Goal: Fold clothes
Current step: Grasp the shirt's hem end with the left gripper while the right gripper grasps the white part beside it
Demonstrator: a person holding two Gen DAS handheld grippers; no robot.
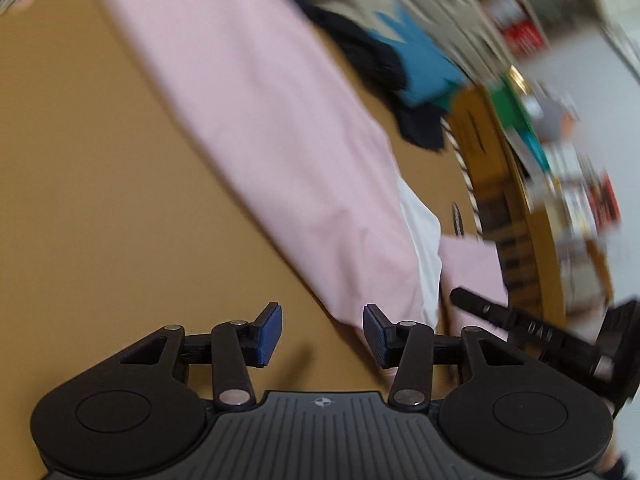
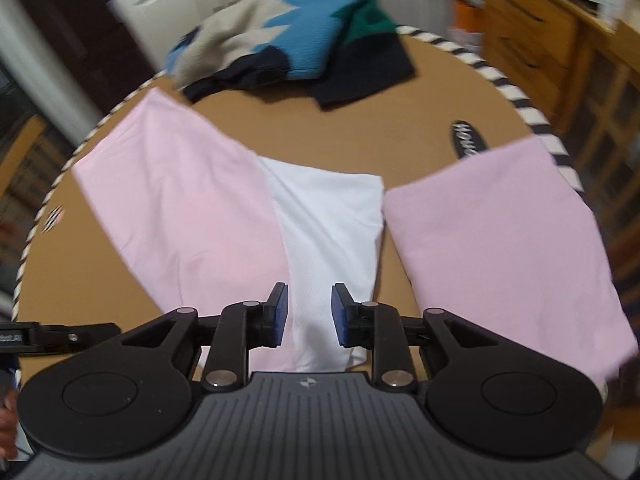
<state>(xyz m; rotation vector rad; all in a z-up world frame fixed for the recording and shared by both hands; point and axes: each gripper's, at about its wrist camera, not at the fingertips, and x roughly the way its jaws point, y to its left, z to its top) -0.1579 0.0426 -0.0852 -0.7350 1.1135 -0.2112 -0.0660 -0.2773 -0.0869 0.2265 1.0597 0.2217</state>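
A pink garment (image 2: 180, 200) with a white middle panel (image 2: 328, 220) lies spread flat on the round brown table (image 2: 400, 128), and its second pink part (image 2: 500, 240) reaches the table's right edge. My right gripper (image 2: 310, 300) is open over the near end of the white panel, and the pads press on nothing. The left wrist view is blurred. It shows the same pink garment (image 1: 248, 120) running diagonally, with my left gripper (image 1: 322, 320) open over bare table beside the garment's near edge. The other gripper (image 1: 520, 328) shows as a black shape at the right.
A heap of blue, beige, green and dark knitwear (image 2: 296, 48) lies at the far side of the table. The table has a striped rim (image 2: 516, 96) and a dark oval logo (image 2: 466, 140). A wooden drawer unit (image 2: 532, 28) stands beyond it on the right.
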